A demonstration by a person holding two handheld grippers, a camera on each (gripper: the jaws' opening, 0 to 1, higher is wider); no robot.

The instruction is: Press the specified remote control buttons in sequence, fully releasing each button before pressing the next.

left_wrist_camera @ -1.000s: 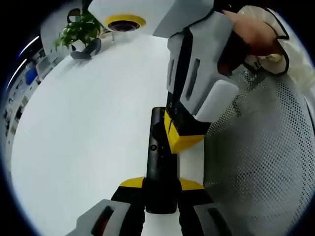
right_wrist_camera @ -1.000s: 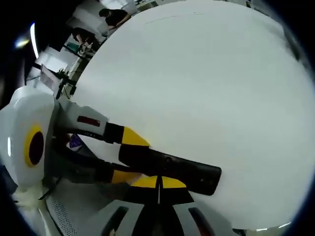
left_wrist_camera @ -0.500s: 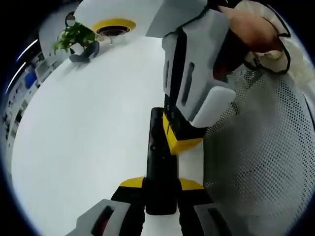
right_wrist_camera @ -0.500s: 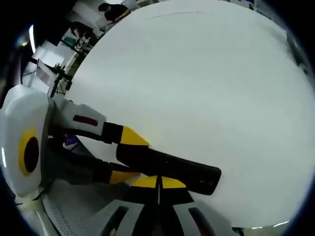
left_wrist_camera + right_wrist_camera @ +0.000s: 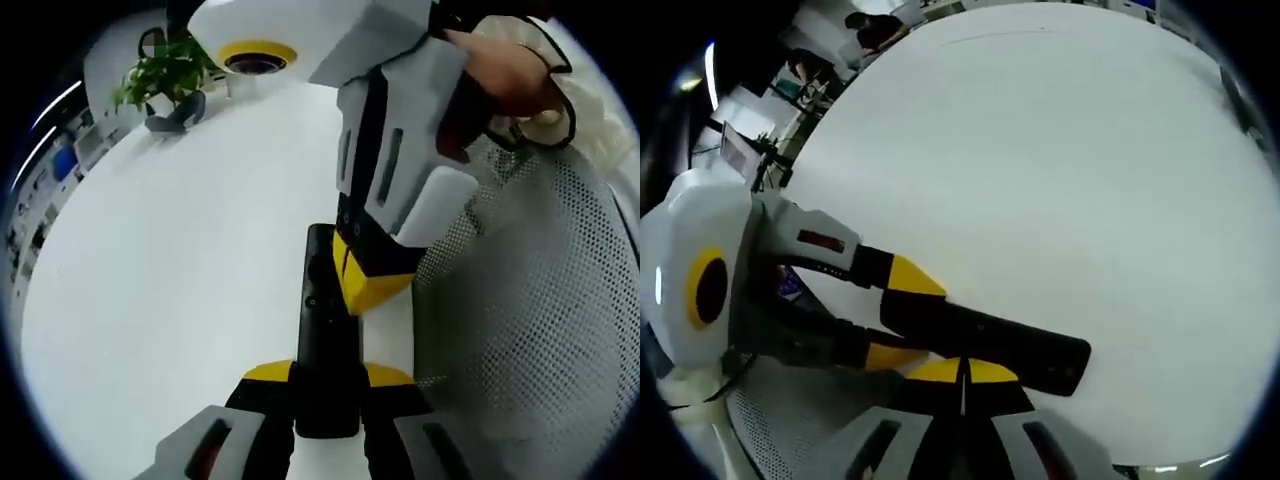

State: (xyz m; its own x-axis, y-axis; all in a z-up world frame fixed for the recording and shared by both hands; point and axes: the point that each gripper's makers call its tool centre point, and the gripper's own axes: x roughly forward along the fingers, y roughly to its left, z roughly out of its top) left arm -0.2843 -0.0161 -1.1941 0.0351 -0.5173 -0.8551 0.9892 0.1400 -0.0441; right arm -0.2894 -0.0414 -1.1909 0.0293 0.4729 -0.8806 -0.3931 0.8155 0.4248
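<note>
Left gripper clamps the near end of the black remote control, which runs toward 12 o'clock over the white table. At 1 o'clock, the right gripper, jaws pressed together, has its yellow tips on the remote's face. A potted plant stands at 11 o'clock.

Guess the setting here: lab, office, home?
Most likely an open-plan office or lab. A big white table takes up most of the right gripper view, with people at desks beyond its far edge. The left gripper view has a potted plant on the table's far side.
</note>
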